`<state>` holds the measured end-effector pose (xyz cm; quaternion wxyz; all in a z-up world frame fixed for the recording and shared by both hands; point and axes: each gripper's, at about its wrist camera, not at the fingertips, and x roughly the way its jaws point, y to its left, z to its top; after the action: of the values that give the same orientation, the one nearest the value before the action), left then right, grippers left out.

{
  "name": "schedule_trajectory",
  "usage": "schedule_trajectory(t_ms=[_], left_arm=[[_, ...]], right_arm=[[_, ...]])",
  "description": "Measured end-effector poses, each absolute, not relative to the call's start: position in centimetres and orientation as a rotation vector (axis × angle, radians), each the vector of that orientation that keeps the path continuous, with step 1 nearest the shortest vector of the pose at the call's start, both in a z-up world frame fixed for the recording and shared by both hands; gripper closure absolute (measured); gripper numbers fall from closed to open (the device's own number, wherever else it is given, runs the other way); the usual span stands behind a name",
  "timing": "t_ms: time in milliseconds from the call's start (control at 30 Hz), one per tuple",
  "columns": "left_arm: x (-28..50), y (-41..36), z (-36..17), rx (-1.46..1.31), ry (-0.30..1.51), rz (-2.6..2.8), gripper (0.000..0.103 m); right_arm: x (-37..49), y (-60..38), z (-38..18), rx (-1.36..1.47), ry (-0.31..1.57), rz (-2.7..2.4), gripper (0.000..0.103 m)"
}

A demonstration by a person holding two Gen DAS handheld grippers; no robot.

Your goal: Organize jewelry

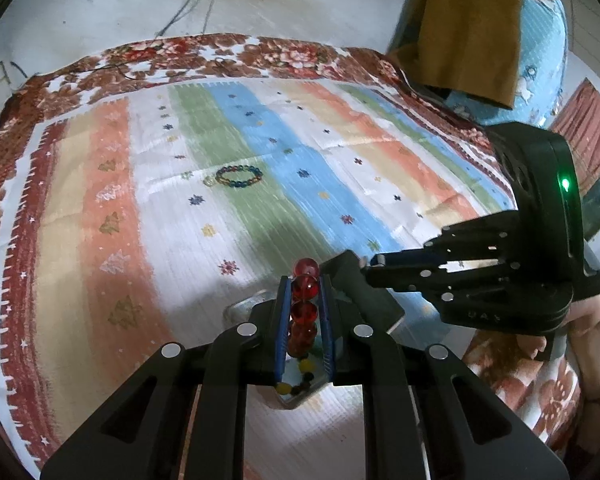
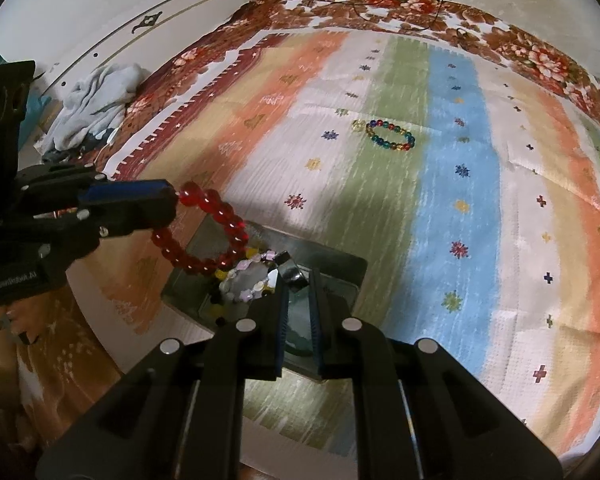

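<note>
A red bead bracelet (image 2: pixel 204 232) was held in the left gripper (image 1: pixel 305 280), whose jaws were clamped on it. The bracelet was made of round, translucent, glossy red beads of even size, strung in a closed loop. In the left wrist view, a single file of these beads (image 1: pixel 305 308) was seen running between the blue pads (image 1: pixel 281 328), with one bead projecting past the tips. In the right wrist view, the free part of the loop was seen hanging from the jaws over a shallow metal tray (image 2: pixel 332 268).

The tray was set on a striped cloth (image 2: pixel 452 208) spread over a bed with a floral cover (image 2: pixel 400 4). Several items were contained in the tray: a strand of pale pink and white beads (image 2: pixel 252 280), some yellow and dark beads (image 1: pixel 296 384), and a small dark band (image 2: pixel 290 270), possibly a ring, though the view was too blurred for this to be confirmed.

The right gripper (image 2: pixel 298 280) was positioned above the tray, near the pale strand. Its jaws were set slightly apart, and nothing was gripped between them.

A second bracelet of multicoloured beads (image 2: pixel 390 135) was laid flat on the cloth, well apart from the tray, with a small pale ring (image 1: pixel 209 181) just beside it.
</note>
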<state>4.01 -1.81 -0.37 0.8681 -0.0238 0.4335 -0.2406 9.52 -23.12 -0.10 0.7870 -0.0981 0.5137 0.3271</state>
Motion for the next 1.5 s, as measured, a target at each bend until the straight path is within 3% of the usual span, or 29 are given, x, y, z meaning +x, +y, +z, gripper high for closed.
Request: schedule_trajectory(t_ms=[33, 67, 100, 133, 267, 400, 600, 967, 1500], left_arm=[[4.1, -2.0, -0.6, -0.041, 0.919, -0.513, 0.089], [4.3, -2.2, -0.8, -0.036, 0.933, -0.513, 0.085], [4.4, -2.1, -1.0, -0.039, 0.941, -0.501, 0.075], [4.6, -1.9, -1.1, -0.045, 0.944, -0.490, 0.073], [5.2, -1.0, -1.4, -0.066, 0.947, -0.458, 0.070], [6.3, -0.2, -2.0, -0.072, 0.963, -0.411, 0.058], [9.2, 0.7, -2.3, -0.086, 0.977, -0.345, 0.053], [12.2, 1.3, -2.9, -0.067, 0.979, -0.253, 0.053], [17.1, 1.1, -4.2, -0.016, 0.972, -0.197, 0.053]], right_arm=[[9.5, -23.0, -0.2, -0.215, 1.114, 0.712, 0.088], [9.5, -22.8, -0.3, -0.226, 1.122, 0.709, 0.074], [9.5, -22.7, -0.4, -0.238, 1.122, 0.701, 0.065], [9.5, -22.6, -0.4, -0.259, 1.110, 0.686, 0.058], [9.9, -23.0, -0.4, -0.257, 1.101, 0.658, 0.058], [10.7, -23.5, -0.5, -0.236, 1.106, 0.635, 0.056], [13.1, -24.2, 0.0, -0.160, 1.105, 0.599, 0.052], [17.0, -24.1, 0.0, -0.076, 1.131, 0.553, 0.046], [22.8, -24.0, -1.7, -0.044, 1.171, 0.498, 0.046]])
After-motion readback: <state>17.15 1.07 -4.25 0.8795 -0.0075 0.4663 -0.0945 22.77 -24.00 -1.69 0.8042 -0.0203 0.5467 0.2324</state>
